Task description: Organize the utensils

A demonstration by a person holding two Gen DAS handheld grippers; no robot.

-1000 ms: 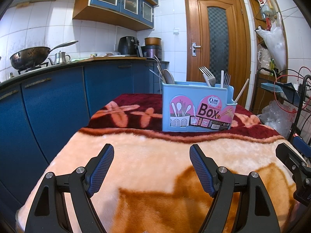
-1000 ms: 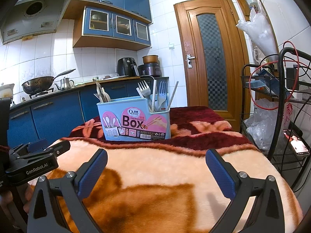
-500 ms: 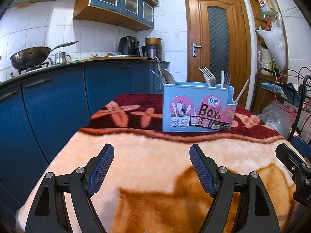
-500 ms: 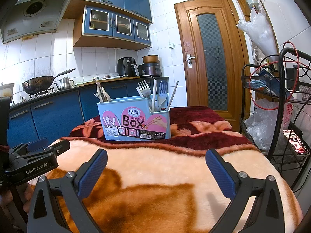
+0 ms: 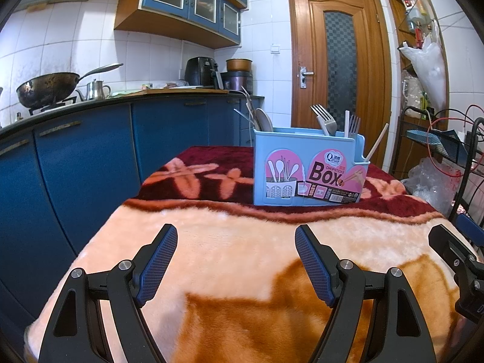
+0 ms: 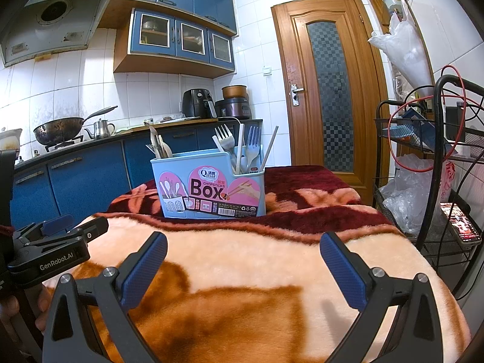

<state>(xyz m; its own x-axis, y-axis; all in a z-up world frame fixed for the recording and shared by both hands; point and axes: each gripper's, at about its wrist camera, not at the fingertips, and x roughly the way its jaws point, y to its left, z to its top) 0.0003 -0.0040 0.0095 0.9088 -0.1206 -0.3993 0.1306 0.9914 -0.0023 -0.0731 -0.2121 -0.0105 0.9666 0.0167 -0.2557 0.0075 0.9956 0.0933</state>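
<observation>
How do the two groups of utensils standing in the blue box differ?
In the utensil box, the left group is spoons and similar pieces, bunched and leaning together; the right group is forks and pale straight sticks, fanned apart. The left group stands in the box's higher section; the right group stands in the lower, stepped-down section. Both stand handle-down, heads up, above the rim.

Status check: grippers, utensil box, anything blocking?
Left hand-held gripper open, empty. Right hand-held gripper open, empty. Utensil box upright on blanket, forks and spoons inside. Nothing in the way.
</observation>
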